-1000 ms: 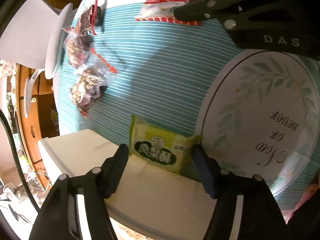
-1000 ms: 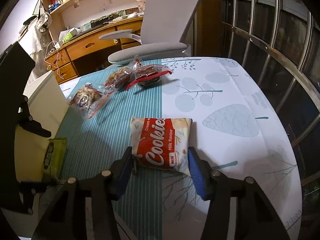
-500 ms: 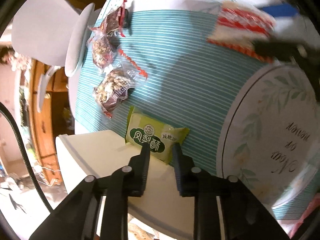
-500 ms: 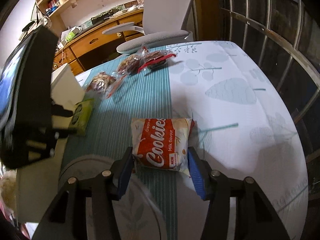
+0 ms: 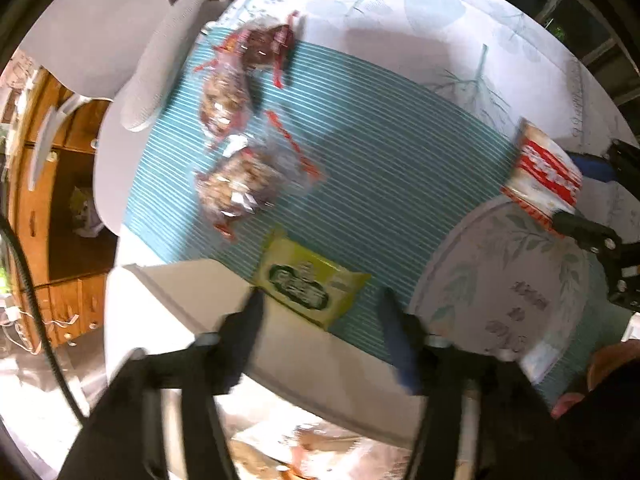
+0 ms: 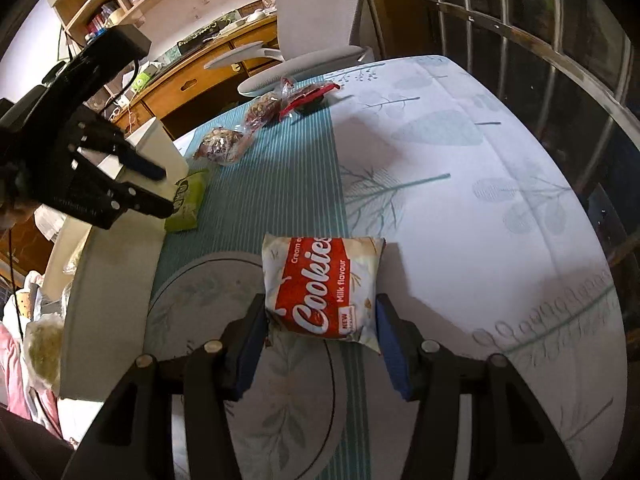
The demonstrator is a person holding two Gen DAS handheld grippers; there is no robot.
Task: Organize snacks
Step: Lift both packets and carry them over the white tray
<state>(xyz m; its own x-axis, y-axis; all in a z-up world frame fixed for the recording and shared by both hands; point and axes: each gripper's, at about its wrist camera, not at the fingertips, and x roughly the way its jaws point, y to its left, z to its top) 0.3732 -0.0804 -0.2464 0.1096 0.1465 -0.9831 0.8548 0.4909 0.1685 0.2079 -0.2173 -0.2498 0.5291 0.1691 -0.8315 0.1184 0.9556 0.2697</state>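
Note:
My right gripper (image 6: 320, 312) is shut on a red and white cookies pack (image 6: 322, 286) and holds it over the edge of a round leaf-print plate (image 6: 208, 292). The pack also shows in the left wrist view (image 5: 544, 172) at the plate's (image 5: 520, 280) far rim. My left gripper (image 5: 320, 308) is open and empty, above a green snack pack (image 5: 308, 280) that lies on the striped teal cloth next to a white box (image 5: 180, 300). Three clear bags of nut snacks (image 5: 240, 184) lie further back.
A grey office chair (image 6: 304, 40) stands at the table's far side, with a wooden desk and shelves behind. The white box (image 6: 160, 148) sits at the table's left edge. A metal railing (image 6: 540, 52) runs along the right.
My left gripper shut half a second ago and has now opened and drawn back from the green pack. My right gripper has carried the cookies pack towards the plate.

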